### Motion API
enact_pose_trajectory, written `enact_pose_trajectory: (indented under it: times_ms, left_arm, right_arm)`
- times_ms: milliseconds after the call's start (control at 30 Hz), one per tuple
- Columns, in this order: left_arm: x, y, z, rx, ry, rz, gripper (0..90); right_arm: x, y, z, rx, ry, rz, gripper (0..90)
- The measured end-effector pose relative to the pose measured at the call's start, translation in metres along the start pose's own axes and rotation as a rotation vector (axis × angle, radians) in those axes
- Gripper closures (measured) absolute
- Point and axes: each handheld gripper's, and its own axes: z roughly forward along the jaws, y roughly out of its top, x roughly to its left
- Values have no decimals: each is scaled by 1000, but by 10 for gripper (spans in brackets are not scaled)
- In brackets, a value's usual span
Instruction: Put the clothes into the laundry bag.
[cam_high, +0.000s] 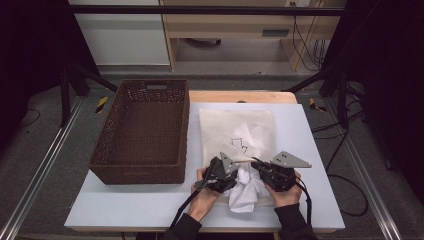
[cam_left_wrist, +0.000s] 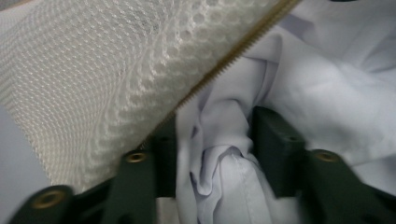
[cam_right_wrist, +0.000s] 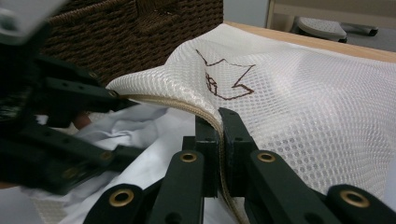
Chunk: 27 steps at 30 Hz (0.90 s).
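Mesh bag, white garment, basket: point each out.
mesh bag (cam_right_wrist: 303, 112), right gripper view, netting panel.
white garment (cam_left_wrist: 224, 182), left gripper view, bunched fold.
basket (cam_high: 145, 172), high view, near wall.

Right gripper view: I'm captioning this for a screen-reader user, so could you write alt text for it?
The right hand-held gripper is clamped shut on the zipper edge of a white mesh laundry bag, lifting its opening. White cloth lies bunched at the opening, the left hand-held gripper reaches in beside it, and a brown woven basket stands behind.
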Motion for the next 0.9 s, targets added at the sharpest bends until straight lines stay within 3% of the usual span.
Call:
enact_pose_trajectory:
  times_ms: [67, 167, 333, 400, 500, 533, 600, 667, 767, 900]
  left_arm:
    - [1, 0, -12, -21, -28, -12, 345]
    - [0, 0, -37, -63, -113, -58, 229]
    - [-12, -9, -59, -98, -162, -14, 203]
    - [-16, -16, -57, -87, -178, -25, 200]
    - [-18, -30, -33, -16, -215, -83, 204]
    - [-19, -32, -26, -2, -216, -87, 203]
    - [-25, -36, -13, 11, -171, -66, 206]
    - [-28, -34, -11, 3, -136, -60, 263]
    - [-27, -30, -9, 12, -94, -40, 490]
    - [-20, -24, -8, 17, -118, -59, 717]
  right_arm:
    - [-1, 0, 0, -2, 1, 1, 870]
    - [-2, 0, -1, -6, 2, 4, 870]
    - [-3, 0, -2, -6, -1, 4, 869]
    - [-3, 0, -2, -6, -1, 5, 869]
    - [-2, -1, -1, -1, -1, 5, 869]
    - [-2, -1, -1, 0, -1, 3, 869]
    - [-2, -1, -1, 1, 0, 3, 869]
    - [-3, -1, 0, 2, 1, 3, 869]
    - [-2, -2, 0, 6, 1, 7, 869]
    - [-1, -1, 1, 6, 3, 0, 870]
